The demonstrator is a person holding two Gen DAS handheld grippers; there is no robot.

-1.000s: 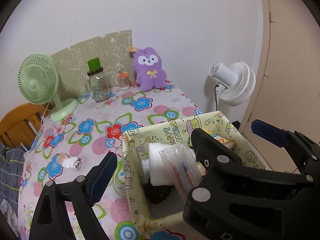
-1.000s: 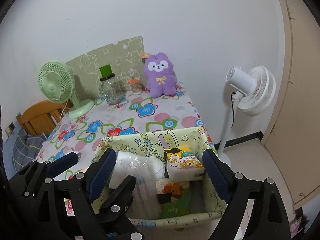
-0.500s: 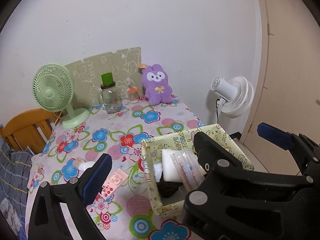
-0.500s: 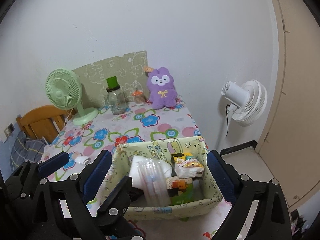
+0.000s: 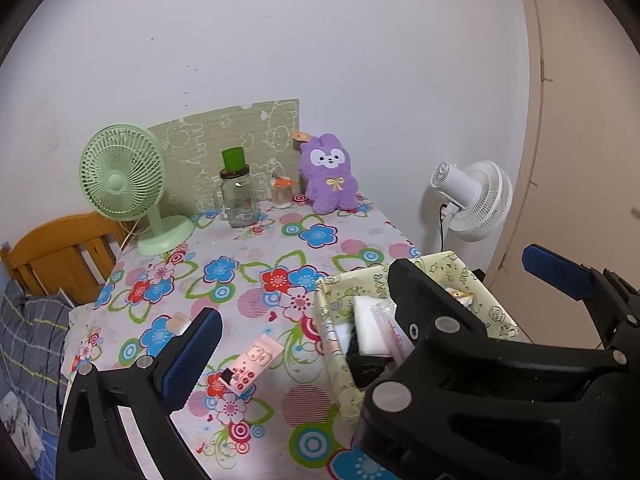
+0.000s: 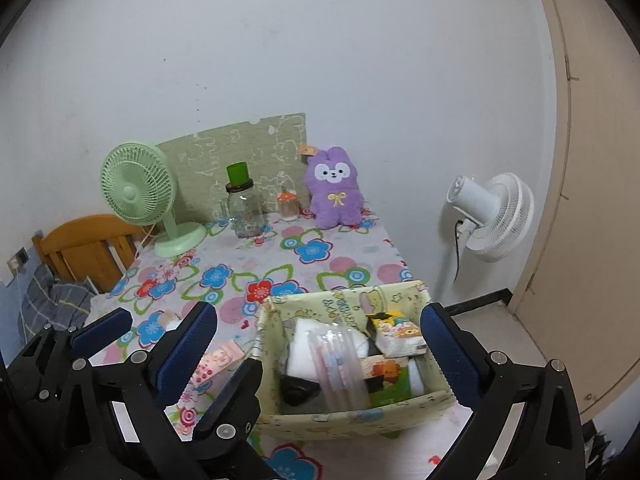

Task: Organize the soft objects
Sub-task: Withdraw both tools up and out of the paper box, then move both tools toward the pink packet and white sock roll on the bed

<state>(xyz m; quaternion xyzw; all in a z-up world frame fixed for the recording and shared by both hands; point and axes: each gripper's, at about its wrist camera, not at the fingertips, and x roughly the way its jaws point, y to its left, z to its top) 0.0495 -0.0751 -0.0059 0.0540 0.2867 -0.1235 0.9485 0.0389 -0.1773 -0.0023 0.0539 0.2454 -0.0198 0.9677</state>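
Fabric bin [image 6: 344,420] at the table's near right corner, packed with a white soft pack [image 6: 304,350], a clear plastic sleeve [image 6: 340,364] and small printed packets [image 6: 400,340]; purple plush bunny [image 6: 335,188] upright at the far edge against the wall. Left gripper [image 5: 372,308] and right gripper [image 6: 320,356] above the near edge, both spread wide, empty. Pink packet [image 5: 250,364] flat on the flowered tablecloth [image 5: 256,256] left of the bin; green fan [image 5: 128,184] and glass jar [image 5: 239,196] far back.

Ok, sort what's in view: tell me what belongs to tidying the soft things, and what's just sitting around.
Part of the job:
fabric bin
tissue pack
purple plush bunny
pink packet

Just lying about:
green fan
glass jar
white fan
wooden chair
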